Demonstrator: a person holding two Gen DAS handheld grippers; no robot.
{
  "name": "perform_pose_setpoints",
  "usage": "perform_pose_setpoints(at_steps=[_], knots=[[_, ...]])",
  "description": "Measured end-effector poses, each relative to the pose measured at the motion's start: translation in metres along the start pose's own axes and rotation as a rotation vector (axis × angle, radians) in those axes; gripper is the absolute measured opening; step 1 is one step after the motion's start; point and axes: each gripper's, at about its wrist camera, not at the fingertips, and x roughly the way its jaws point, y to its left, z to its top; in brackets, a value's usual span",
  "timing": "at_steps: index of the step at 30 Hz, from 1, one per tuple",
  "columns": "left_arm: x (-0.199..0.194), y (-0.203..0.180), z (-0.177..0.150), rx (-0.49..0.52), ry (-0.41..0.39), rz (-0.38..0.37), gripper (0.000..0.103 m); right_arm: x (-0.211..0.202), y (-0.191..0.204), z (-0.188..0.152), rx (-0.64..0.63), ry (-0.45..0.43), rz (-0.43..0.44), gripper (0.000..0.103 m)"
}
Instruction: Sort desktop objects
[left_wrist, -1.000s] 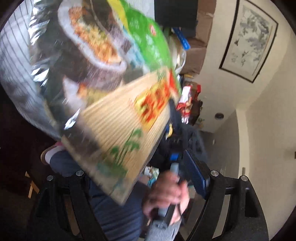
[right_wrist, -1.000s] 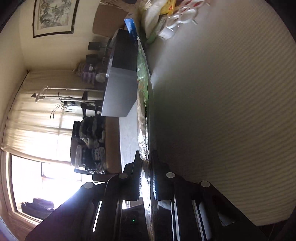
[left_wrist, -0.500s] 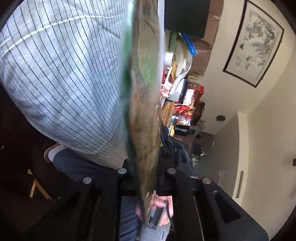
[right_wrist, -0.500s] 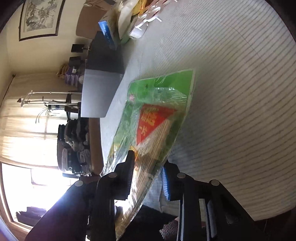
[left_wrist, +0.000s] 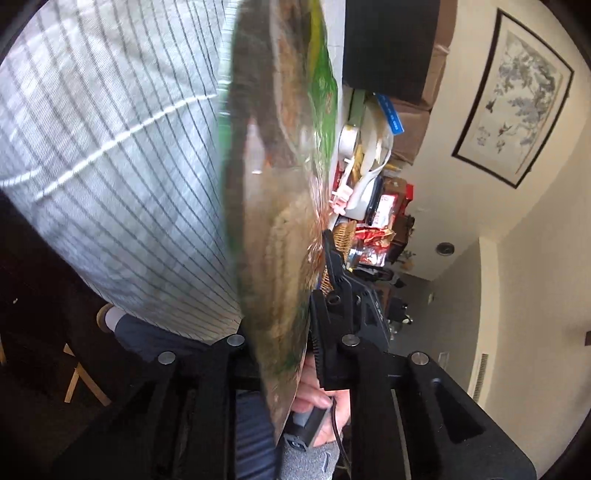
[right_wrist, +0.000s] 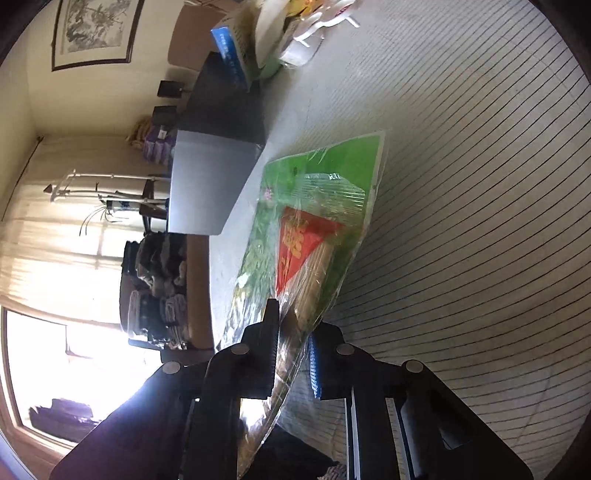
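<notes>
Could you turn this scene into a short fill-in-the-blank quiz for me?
1. The packet lies between the fingers of the right claw, and its wrapper is mostly ____ with a red patch.
2. The tablecloth is white with thin dark ____.
3. In the left view, a framed ____ hangs on the wall.
4. A blue and white ____ stands at the table's far end.

Missing words: green; stripes; picture; box

From my left wrist view the green packet (left_wrist: 280, 206) is motion-blurred and edge-on, hiding the left gripper's (left_wrist: 284, 354) far finger, and its top runs off frame; my right view cuts the packet's lower corner short.
</notes>
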Motion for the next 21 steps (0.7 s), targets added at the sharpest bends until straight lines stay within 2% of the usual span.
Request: perform_pose_setpoints(at_steps=[4, 10, 16, 21], knots=[[-0.009, -0.041, -0.003, 0.16, -0.012, 0.085, 0.018, -0.012, 0.022, -0.005, -0.089, -0.013, -0.027, 0.014], [-0.025, -0.122, -0.013, 0.407, 0.004, 0.178, 0.019, -0.038, 0.062, -0.017, -0.173, -0.065, 0.015, 0.017], [-0.037, -0.199, -0.013, 0.553, 0.049, 0.184, 0.02, -0.063, 0.117, -0.013, -0.233, -0.162, 0.083, 0.017], [-0.045, -0.268, 0.031, 0.618, 0.059, 0.182, 0.021, -0.049, 0.17, 0.023, -0.241, -0.215, 0.121, 0.017]])
